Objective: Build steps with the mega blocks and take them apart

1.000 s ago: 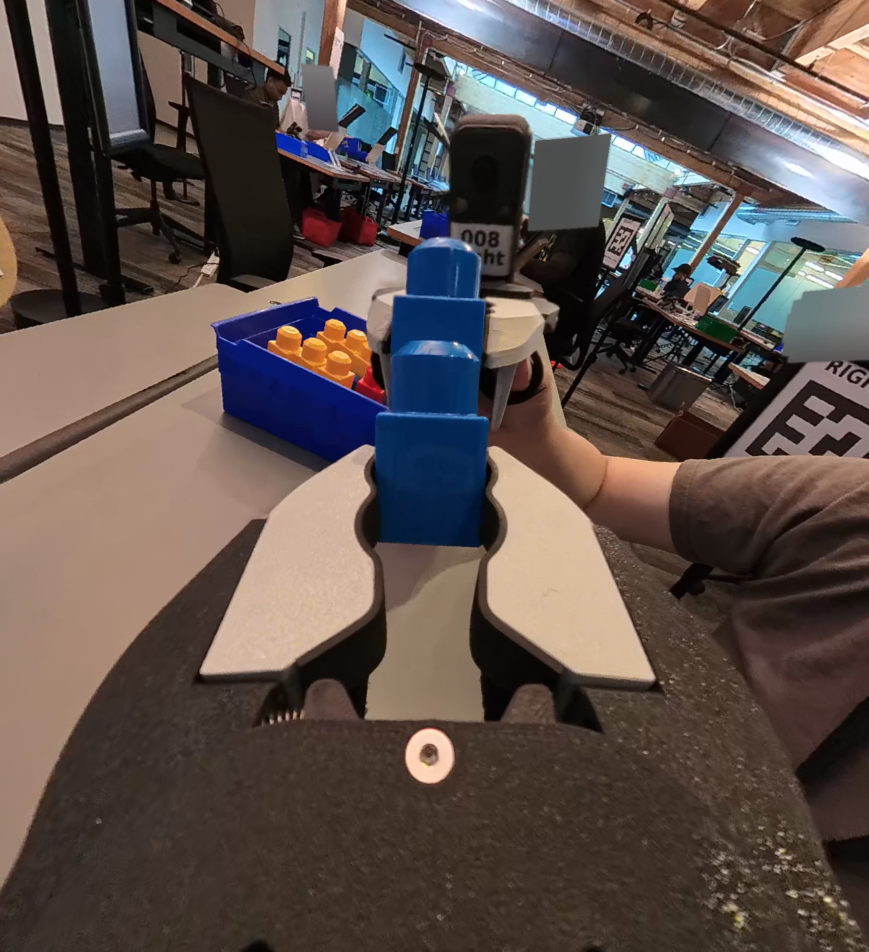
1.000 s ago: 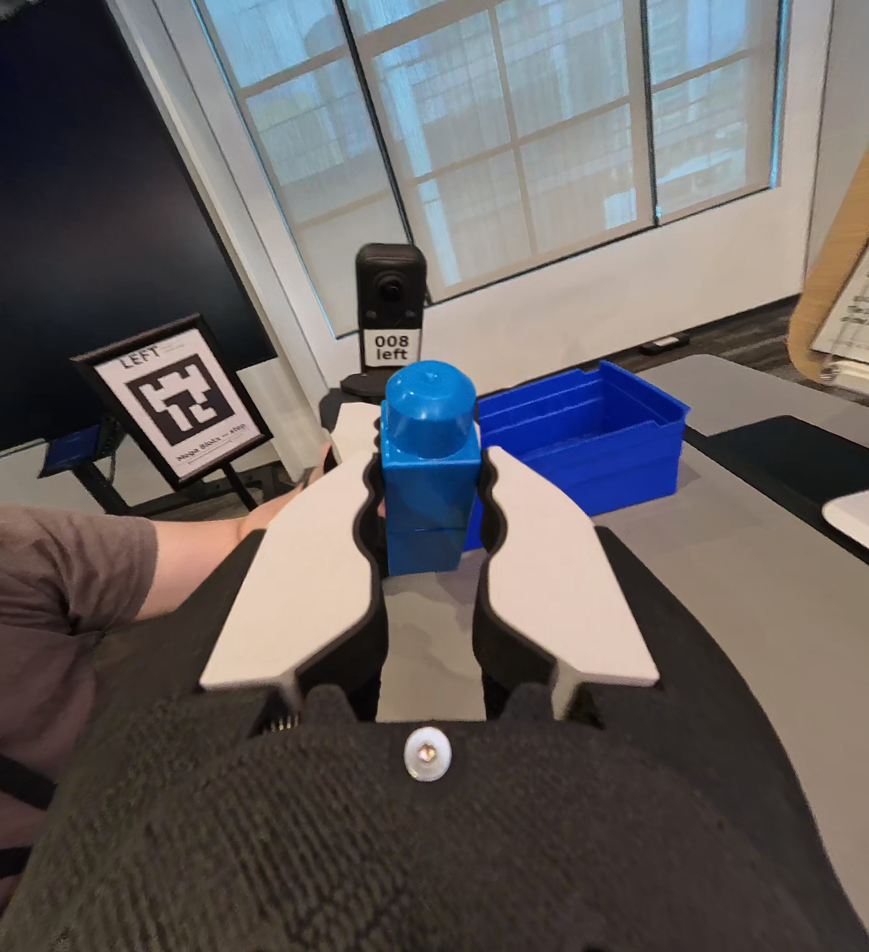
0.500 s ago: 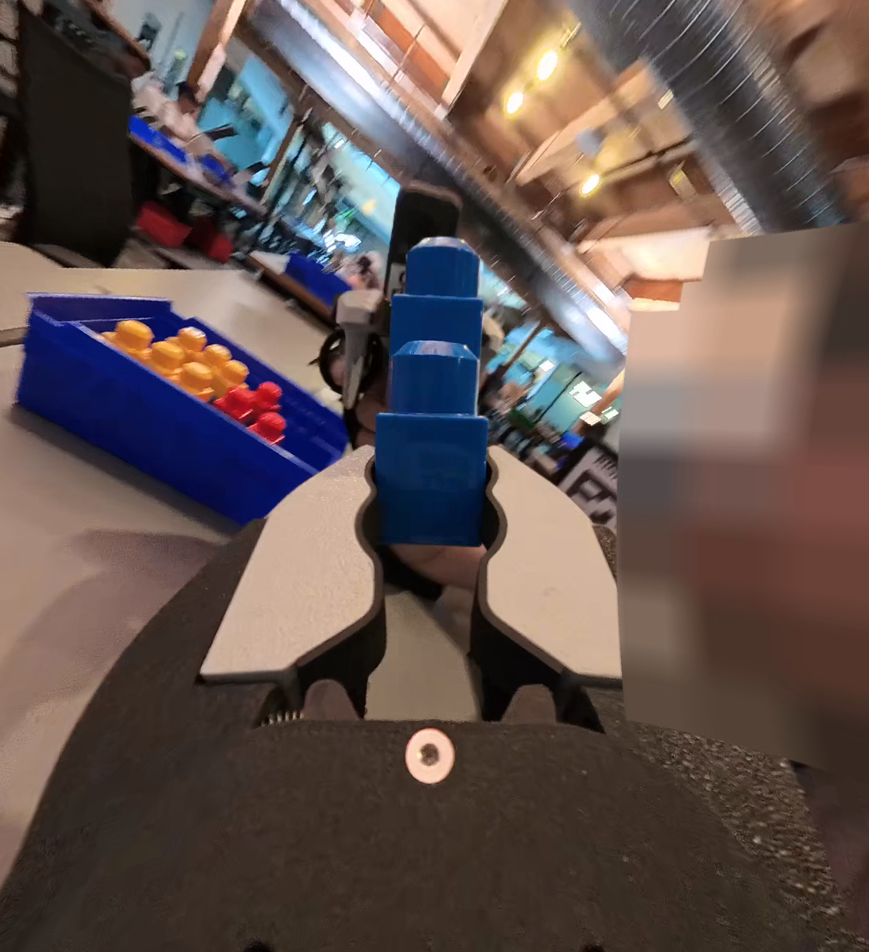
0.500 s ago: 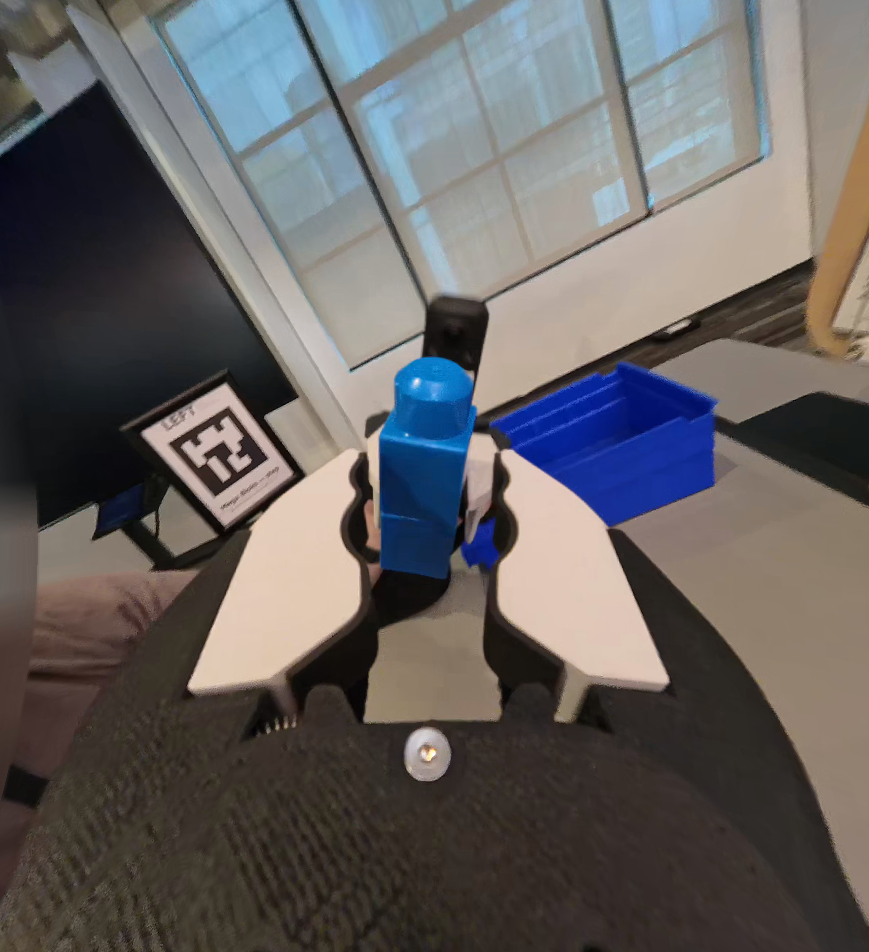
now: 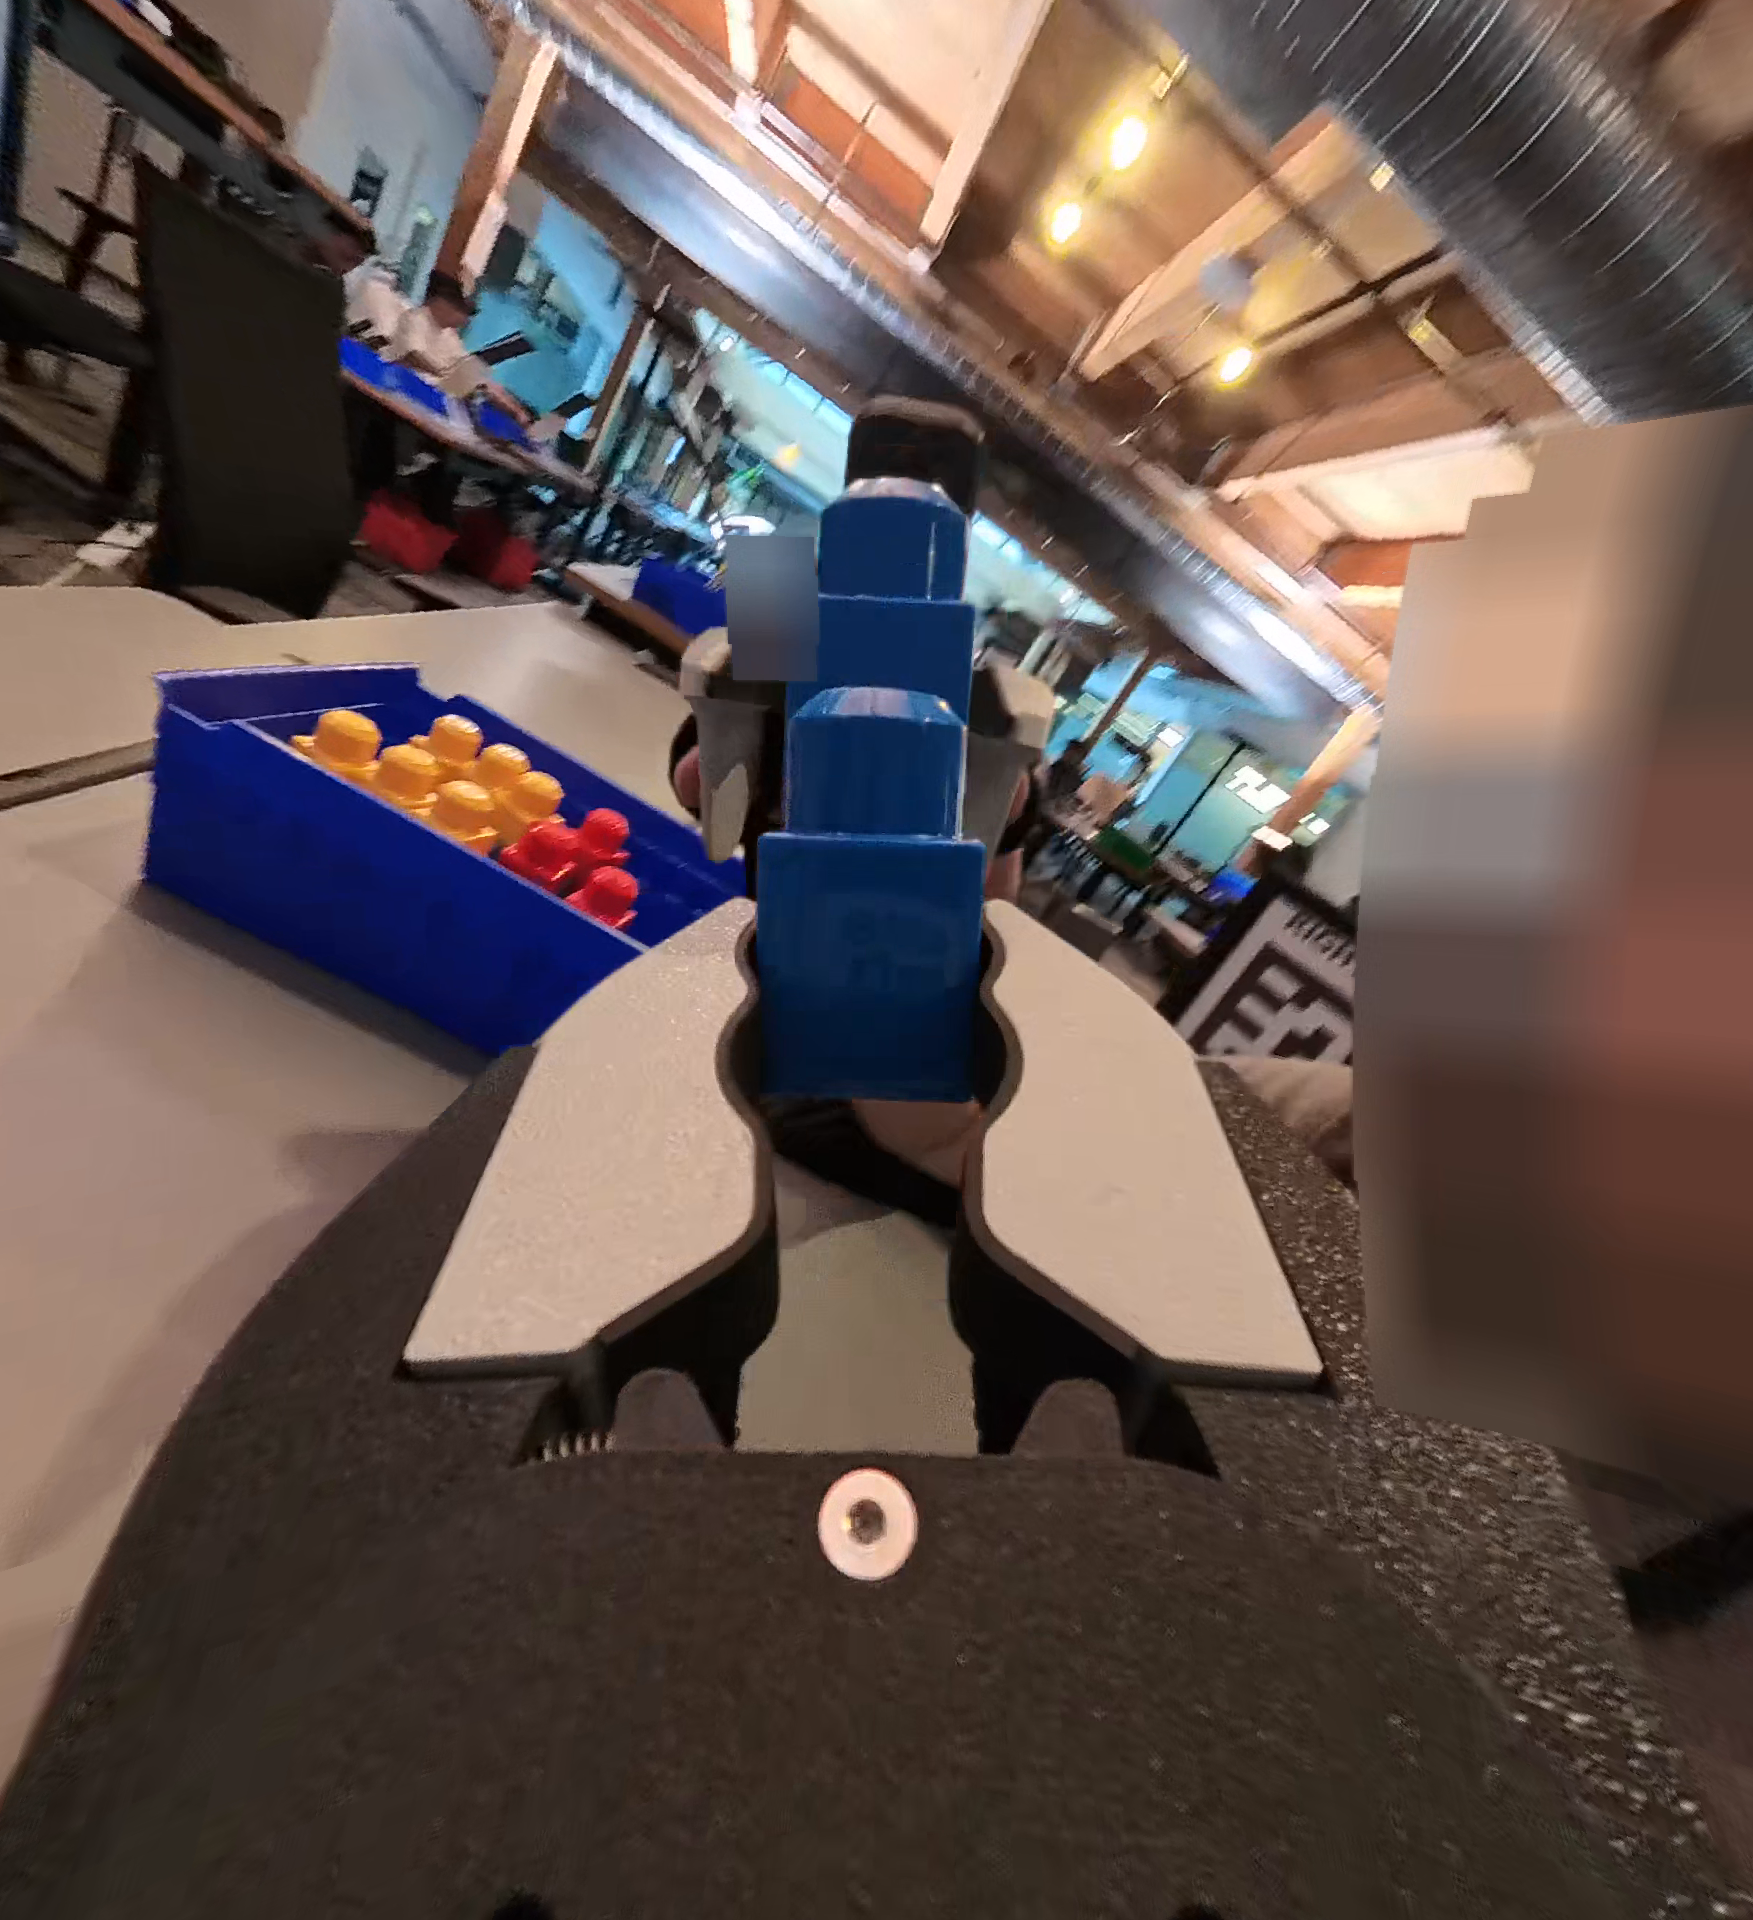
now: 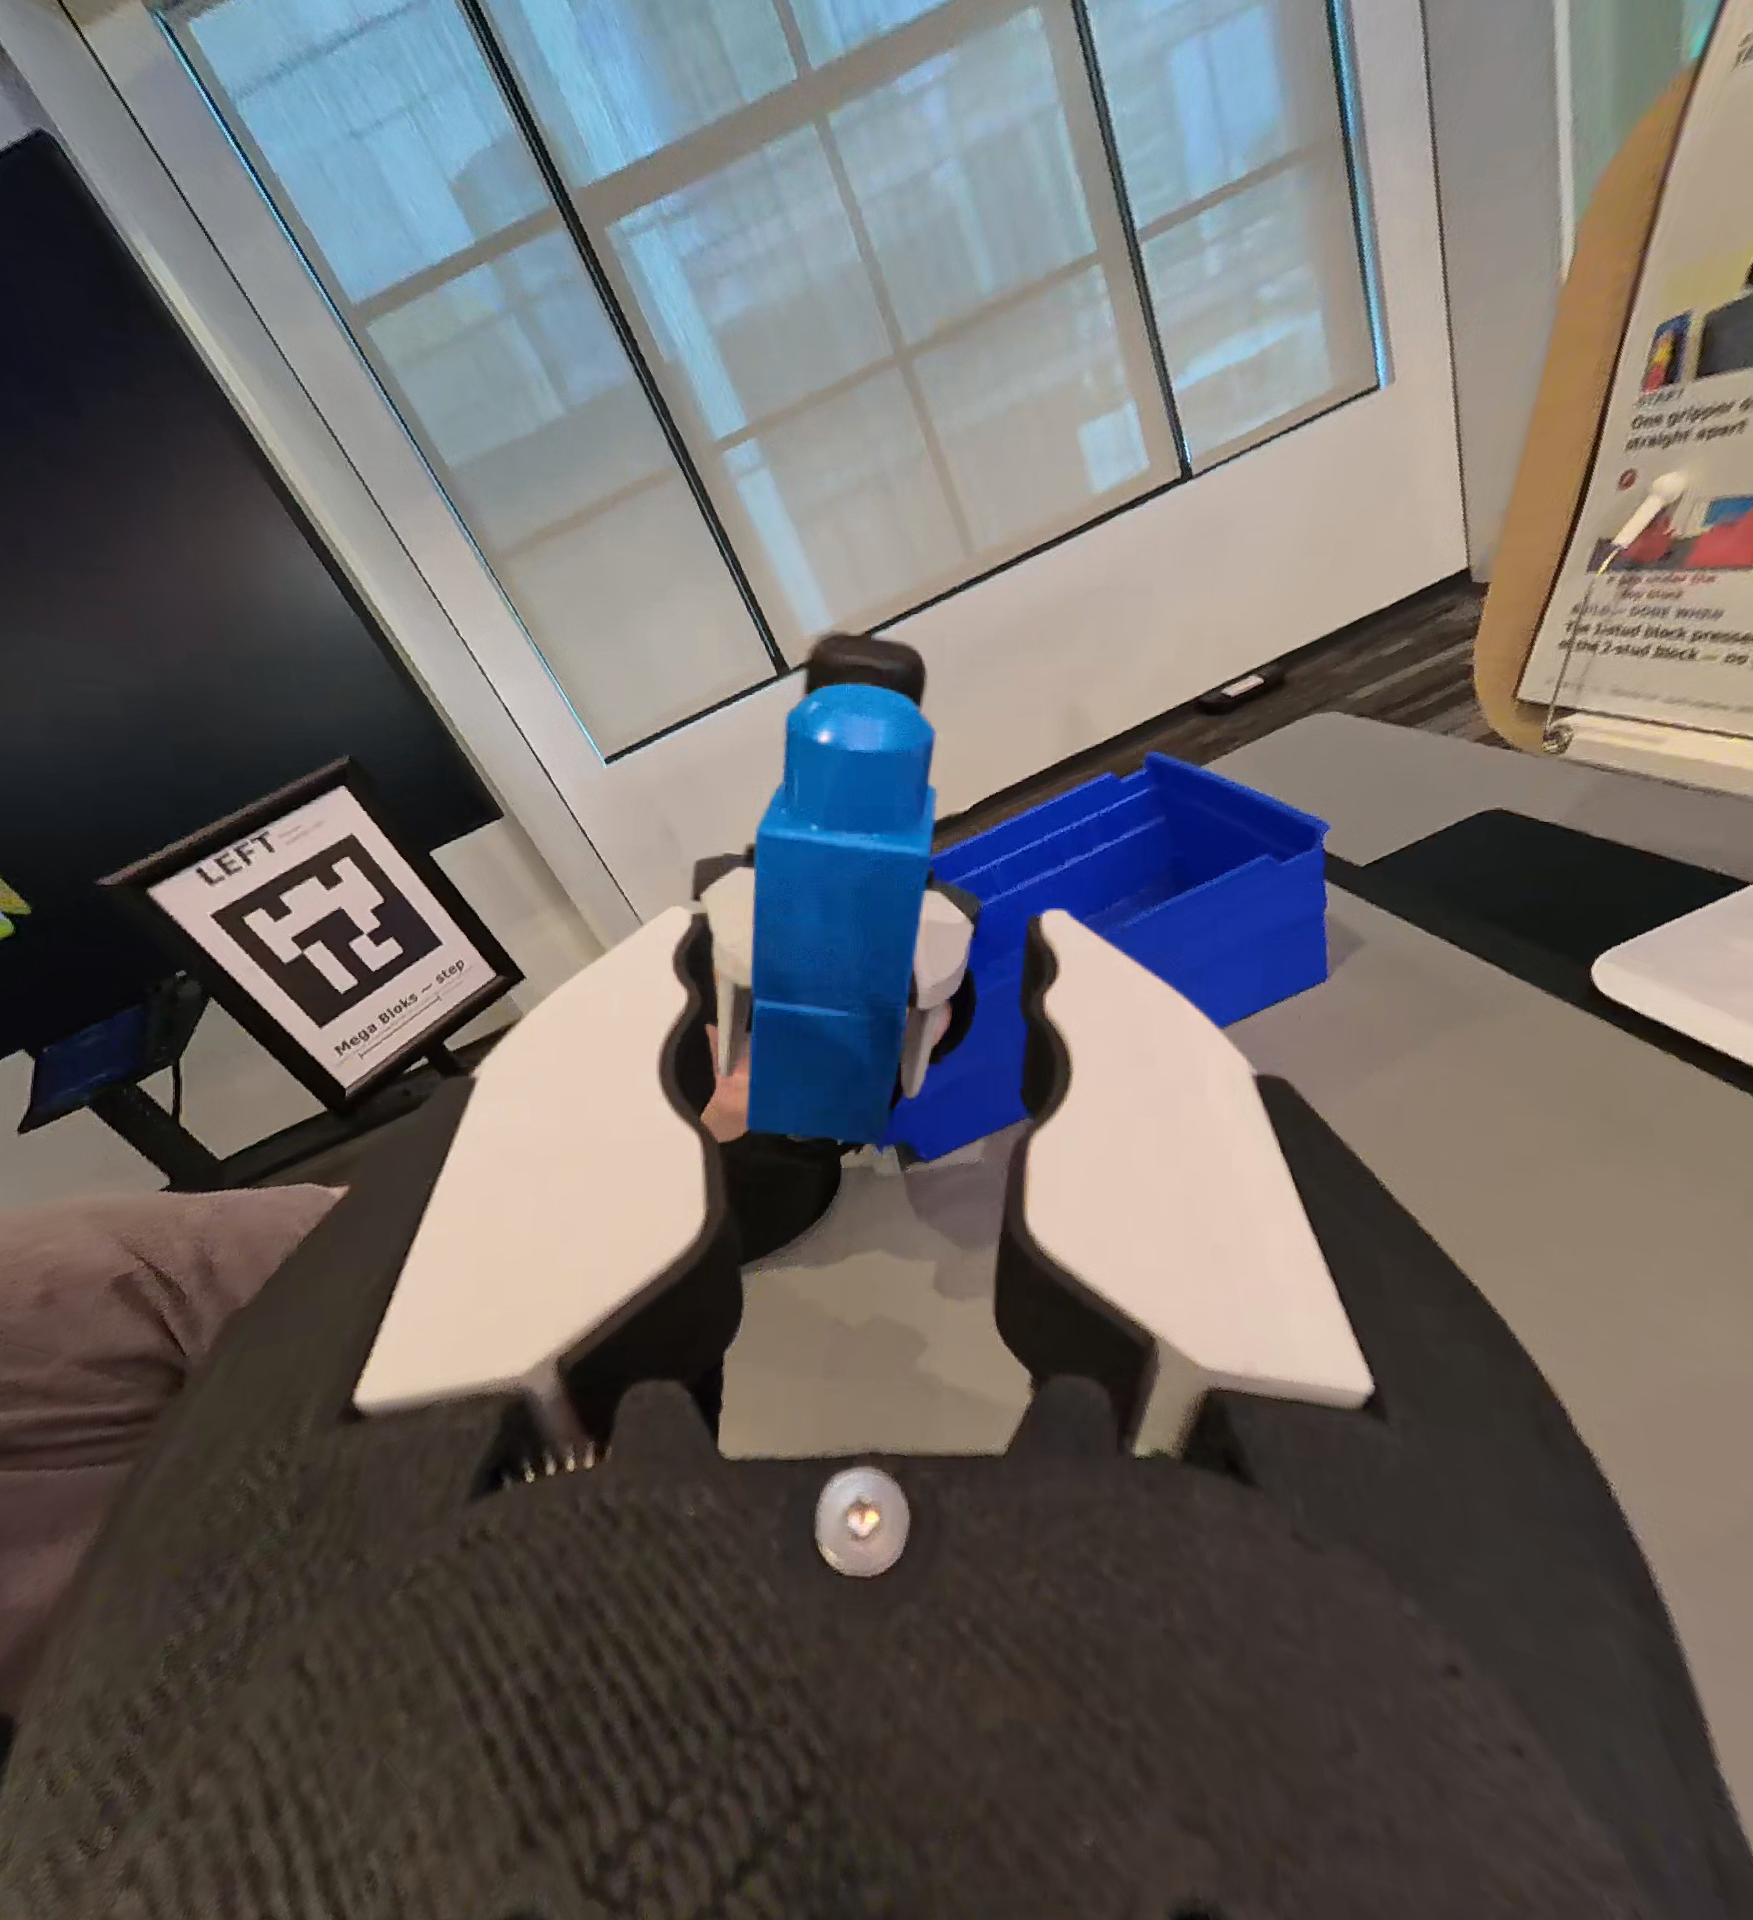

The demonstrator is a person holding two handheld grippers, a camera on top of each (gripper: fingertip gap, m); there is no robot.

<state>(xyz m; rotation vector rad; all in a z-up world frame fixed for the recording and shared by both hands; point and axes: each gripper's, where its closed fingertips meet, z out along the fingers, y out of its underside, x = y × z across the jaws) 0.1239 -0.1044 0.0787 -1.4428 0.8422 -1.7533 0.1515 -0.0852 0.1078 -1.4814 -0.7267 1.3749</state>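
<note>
A step of two joined blue mega blocks is held above the grey table (image 5: 124,1091). My left gripper (image 5: 870,935) is shut on the lower blue block (image 5: 870,977), with both pads pressed on its sides. The upper blue block (image 5: 898,634) sits on its far stud. In the right wrist view the blue blocks (image 6: 836,935) stand between the fingers of my right gripper (image 6: 867,997), which is open, with clear gaps on both sides. The left gripper's fingers (image 6: 728,966) clamp the blocks from behind there. The right gripper's fingers (image 5: 721,774) show spread behind the blocks in the left wrist view.
A blue bin (image 5: 332,894) on the table to the left holds several orange blocks (image 5: 436,774) and red blocks (image 5: 581,857). The blue bin (image 6: 1163,904) also shows behind the blocks in the right wrist view. A framed marker sign (image 6: 316,935) stands at the left, and a white plate edge (image 6: 1734,987) at the right. Tip to tip, the grippers are about 5 cm apart.
My right gripper has opened and let go of the upper blue block. The left gripper kept its hold on the joined blocks and tilted a little.
</note>
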